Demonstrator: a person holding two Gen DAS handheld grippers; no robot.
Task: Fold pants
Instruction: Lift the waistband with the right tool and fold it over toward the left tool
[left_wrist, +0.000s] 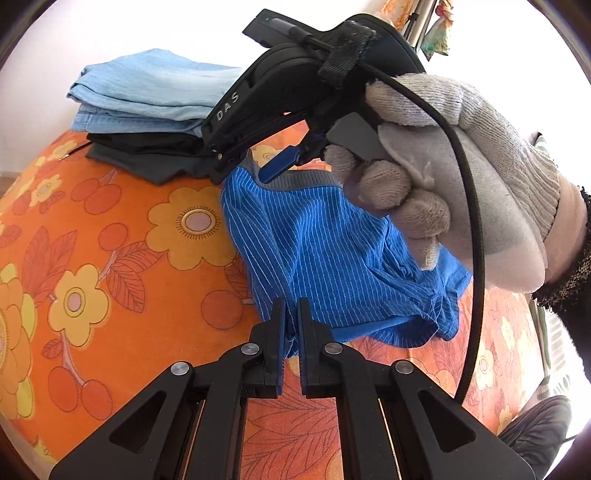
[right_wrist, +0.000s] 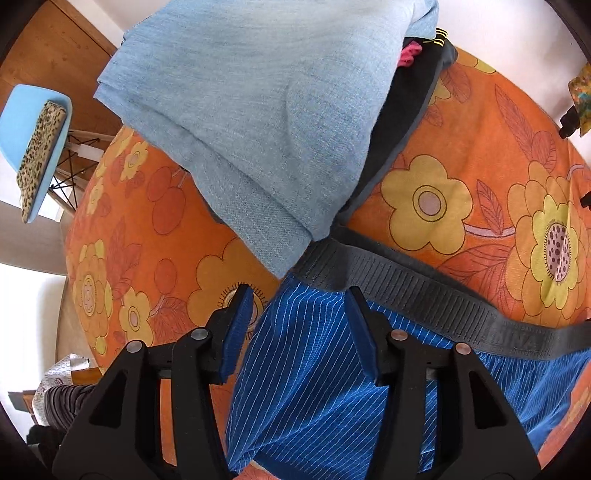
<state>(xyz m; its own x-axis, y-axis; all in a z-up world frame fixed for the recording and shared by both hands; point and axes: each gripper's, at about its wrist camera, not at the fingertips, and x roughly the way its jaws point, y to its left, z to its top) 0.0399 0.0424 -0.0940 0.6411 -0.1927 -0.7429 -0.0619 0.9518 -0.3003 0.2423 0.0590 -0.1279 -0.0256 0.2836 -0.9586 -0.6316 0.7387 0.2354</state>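
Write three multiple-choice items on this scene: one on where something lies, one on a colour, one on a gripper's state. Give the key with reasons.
1. Where does the folded light-blue denim garment lie?
A. on top of a dark folded garment
B. on the blue chair
C. under the striped shorts

2. What colour is the waistband of the blue pinstriped shorts?
A. white
B. dark grey
C. orange

3. How does the right gripper stand?
A. shut on the denim
B. shut on nothing
C. open, with its fingers either side of the shorts' edge near the waistband

Key: 1 A, the left wrist view shows the denim stacked on the dark garment on the orange floral cover. 2 B, the right wrist view shows a dark grey ribbed band. 3 C, a wide gap shows between the blue-padded fingers, while the left gripper is shut on the shorts.
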